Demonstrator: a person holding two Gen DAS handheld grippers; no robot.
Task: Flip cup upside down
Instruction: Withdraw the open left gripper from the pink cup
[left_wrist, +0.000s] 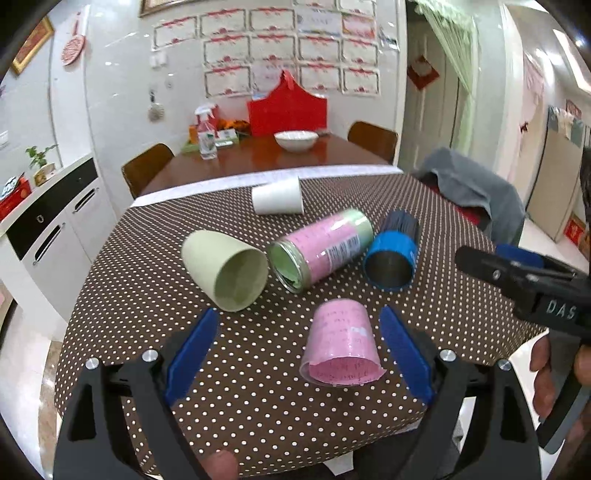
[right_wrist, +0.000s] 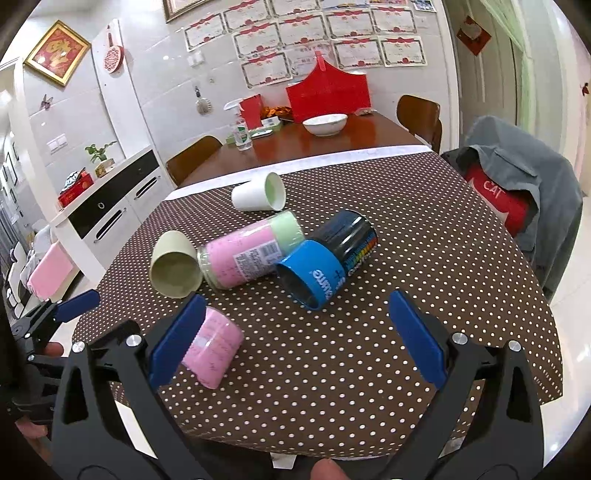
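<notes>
— Polka-dot tablecloth, five cups lying on their sides. Where is the pink cup?

— Nearest the edge, between the left gripper's spread jaws, touching neither blue pad.

— And the right gripper?

— Level above the cloth, jaws wide, gripping nothing; the blue-rimmed cup lies ahead of it, beside the pink-and-green jar.

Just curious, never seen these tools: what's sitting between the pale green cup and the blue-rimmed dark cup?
A pink-labelled jar lies on its side between the pale green cup and the blue-rimmed cup, touching both. The left wrist view shows it best.
</notes>
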